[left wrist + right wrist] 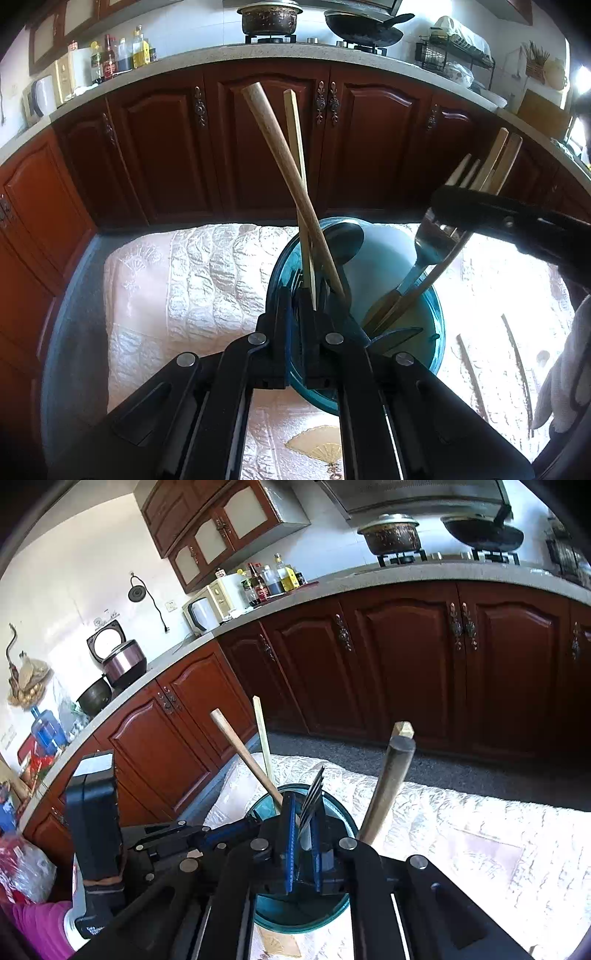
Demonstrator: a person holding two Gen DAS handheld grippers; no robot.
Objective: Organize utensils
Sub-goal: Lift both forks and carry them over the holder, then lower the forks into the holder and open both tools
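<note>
Most utensils stood in the teal holder [424, 354], its rim clenched by the left tongs [295, 295]; the right tongs [304, 823] gripped the fork [312, 797], chopsticks [517, 369] left on the desk [166, 277].

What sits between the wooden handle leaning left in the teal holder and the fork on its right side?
In the left wrist view, a metal spoon stands between the wooden handle and the fork, all inside the teal holder.

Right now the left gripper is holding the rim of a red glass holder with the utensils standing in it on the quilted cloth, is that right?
Not quite: the holder is teal-blue glass, not red, as the left wrist view shows. The rest holds: the left gripper clamps its rim, utensils such as the fork stand inside, and it sits on the quilted cloth.
</note>
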